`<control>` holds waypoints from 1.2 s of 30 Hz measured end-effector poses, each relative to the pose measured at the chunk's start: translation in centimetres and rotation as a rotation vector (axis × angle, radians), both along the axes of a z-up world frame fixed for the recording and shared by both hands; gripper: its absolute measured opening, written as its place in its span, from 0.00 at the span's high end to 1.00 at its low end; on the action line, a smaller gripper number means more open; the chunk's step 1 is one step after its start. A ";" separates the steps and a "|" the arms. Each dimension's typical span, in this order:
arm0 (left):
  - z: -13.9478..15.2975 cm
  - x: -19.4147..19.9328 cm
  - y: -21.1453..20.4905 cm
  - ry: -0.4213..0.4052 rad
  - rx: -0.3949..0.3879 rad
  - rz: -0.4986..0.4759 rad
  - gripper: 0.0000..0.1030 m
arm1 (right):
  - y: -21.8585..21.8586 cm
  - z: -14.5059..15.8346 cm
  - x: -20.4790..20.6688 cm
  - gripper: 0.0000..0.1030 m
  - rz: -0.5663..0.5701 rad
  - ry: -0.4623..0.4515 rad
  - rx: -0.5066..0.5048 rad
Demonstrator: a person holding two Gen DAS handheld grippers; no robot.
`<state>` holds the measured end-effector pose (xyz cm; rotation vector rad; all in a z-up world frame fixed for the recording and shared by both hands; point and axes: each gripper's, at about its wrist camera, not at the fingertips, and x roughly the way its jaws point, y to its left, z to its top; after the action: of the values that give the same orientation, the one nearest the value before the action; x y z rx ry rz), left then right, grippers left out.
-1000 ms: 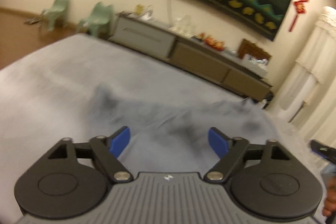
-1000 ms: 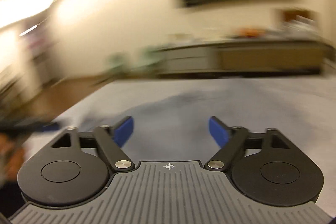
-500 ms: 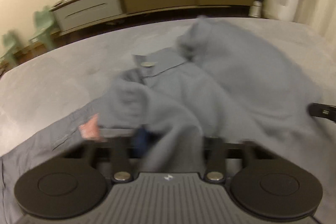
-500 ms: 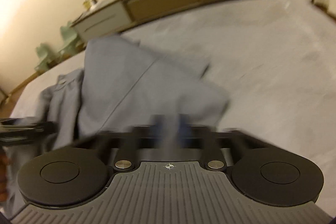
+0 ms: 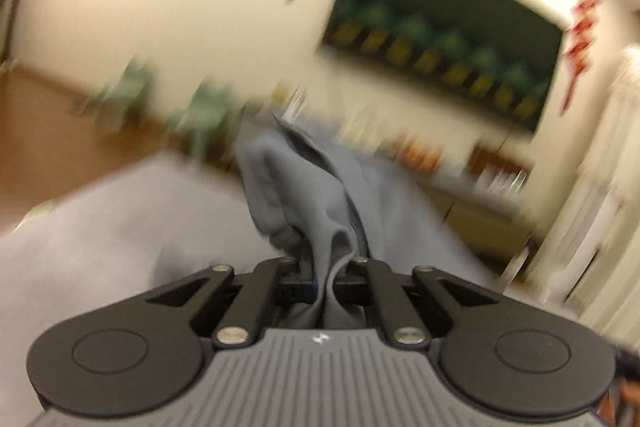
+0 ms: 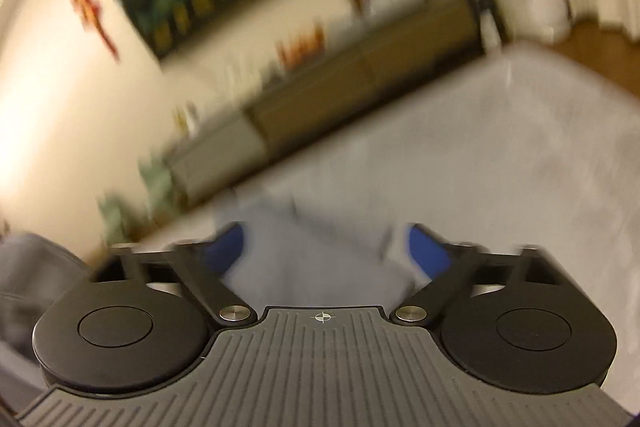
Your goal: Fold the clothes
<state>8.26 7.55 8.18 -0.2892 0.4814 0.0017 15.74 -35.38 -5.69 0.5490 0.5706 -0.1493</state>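
A grey-blue garment [image 5: 312,187] is bunched up and lifted off the grey bed [image 5: 100,227] in the left wrist view. My left gripper [image 5: 325,277] is shut on a fold of it, and the cloth rises above the jaws. In the blurred right wrist view my right gripper [image 6: 326,247] has its jaws opening wide, blue pads [image 6: 430,251] apart. The garment [image 6: 304,247] lies on the bed [image 6: 500,167] beyond them and no pad presses on it. More of the cloth hangs at that view's left edge.
A long low sideboard [image 6: 320,107] with jars and boxes runs along the far wall under a dark picture [image 5: 440,39]. Green small chairs [image 5: 200,115] stand on the wooden floor to the left. Pale curtains [image 5: 592,195] hang at the right.
My left gripper closed on the garment and lifted it, so its view swung up to the wall. My right gripper closed on the cloth half a second ago and has since let go and rolled.
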 end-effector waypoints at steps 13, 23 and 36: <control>-6.9 -2.2 3.0 0.170 -0.015 0.000 0.94 | 5.7 -3.9 4.3 0.99 0.138 0.134 -0.098; -4.0 -1.8 2.4 0.022 -0.009 -0.058 0.91 | 3.8 10.4 -10.1 1.00 -0.121 -0.494 -0.118; -11.7 -3.8 4.9 0.240 -0.039 -0.005 0.89 | 1.2 3.7 -15.6 0.43 -0.144 -0.044 0.053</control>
<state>4.41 12.49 -3.53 -0.3273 0.7216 0.0223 0.16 -34.15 -1.98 0.6441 0.4936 -0.2584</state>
